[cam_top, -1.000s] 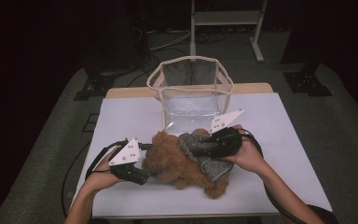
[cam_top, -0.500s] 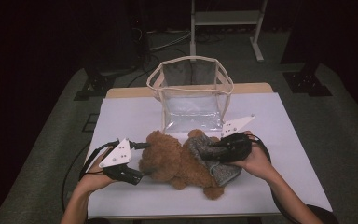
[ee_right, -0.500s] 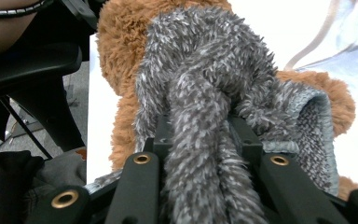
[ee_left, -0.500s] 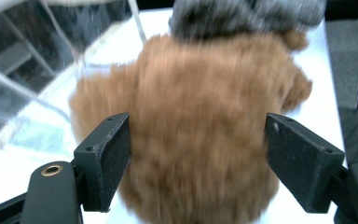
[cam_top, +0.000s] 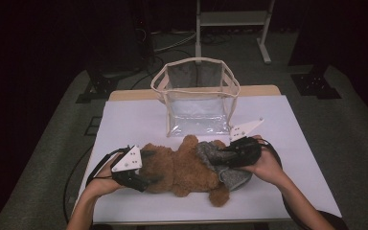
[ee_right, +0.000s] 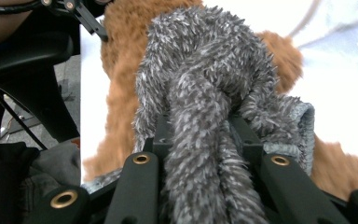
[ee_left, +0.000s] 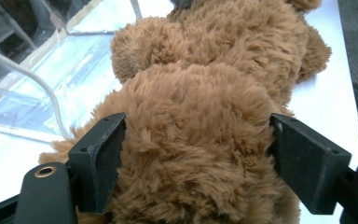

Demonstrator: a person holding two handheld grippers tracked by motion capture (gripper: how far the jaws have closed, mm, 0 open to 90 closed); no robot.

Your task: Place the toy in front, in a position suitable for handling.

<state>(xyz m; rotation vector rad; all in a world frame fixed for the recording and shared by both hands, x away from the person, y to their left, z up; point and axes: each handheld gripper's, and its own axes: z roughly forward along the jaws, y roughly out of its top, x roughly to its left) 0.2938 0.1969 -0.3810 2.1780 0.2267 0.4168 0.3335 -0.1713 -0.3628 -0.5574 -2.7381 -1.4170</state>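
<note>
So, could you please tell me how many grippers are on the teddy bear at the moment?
2. The left gripper grips the brown teddy bear at its left end; the right gripper pinches the grey fuzzy garment on the bear's right end.

The left gripper (cam_top: 146, 178) has sunk lower around the teddy bear (cam_top: 182, 167), its jaws opening slightly

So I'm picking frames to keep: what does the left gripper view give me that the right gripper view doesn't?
Left gripper view: the left tool clamped across the brown teddy, with the clear bag beyond. Right gripper view: the right tool pinching the teddy's grey fuzzy garment, with the other hand's tool at top left. Both: brown fur and the white table.
</note>
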